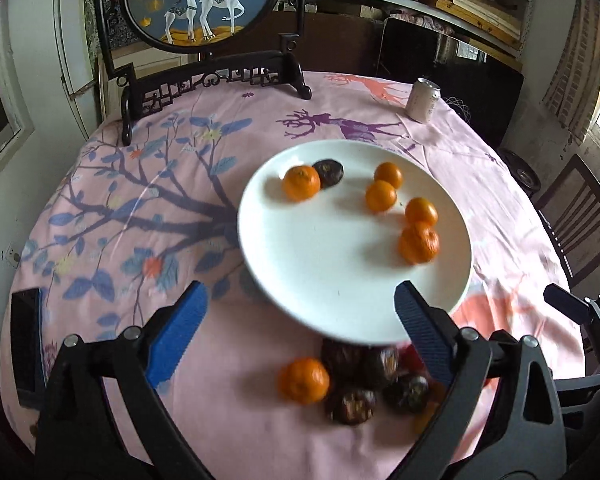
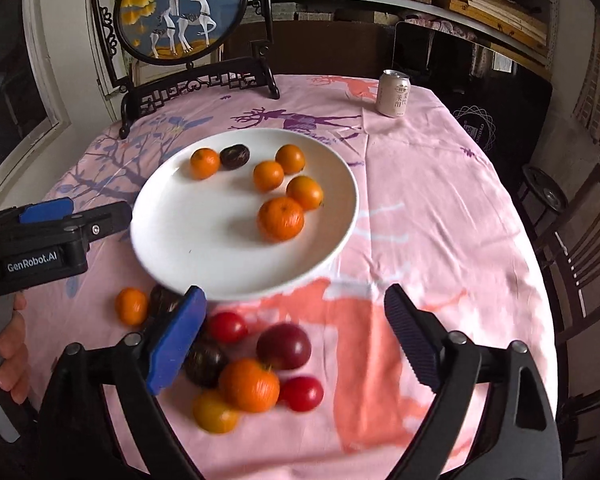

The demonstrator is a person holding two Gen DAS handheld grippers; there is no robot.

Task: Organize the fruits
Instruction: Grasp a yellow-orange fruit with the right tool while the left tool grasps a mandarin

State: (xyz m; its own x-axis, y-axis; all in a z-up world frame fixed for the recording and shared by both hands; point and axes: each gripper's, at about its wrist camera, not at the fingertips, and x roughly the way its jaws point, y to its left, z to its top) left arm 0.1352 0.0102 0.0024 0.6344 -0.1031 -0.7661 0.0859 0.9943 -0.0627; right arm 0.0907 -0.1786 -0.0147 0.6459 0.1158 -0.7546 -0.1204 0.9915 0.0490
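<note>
Both jaws stand wide apart and empty: the left gripper (image 1: pixel 300 332) hangs over the near rim of the round white ceramic plate (image 1: pixel 340 280), the right gripper (image 2: pixel 296 340) over the loose heap of fruit on the pink printed tablecloth (image 2: pixel 440 208). The plate already carries five small oranges and one dark purple fruit (image 2: pixel 235 156). The heap lies just near of the plate: a large orange mandarin (image 2: pixel 249 385), red round fruits (image 2: pixel 301 393) and dark ones. My judgement: the right gripper is nearer, with the mandarin low and left between its fingers; round fruit gives no long axis to align with.
</note>
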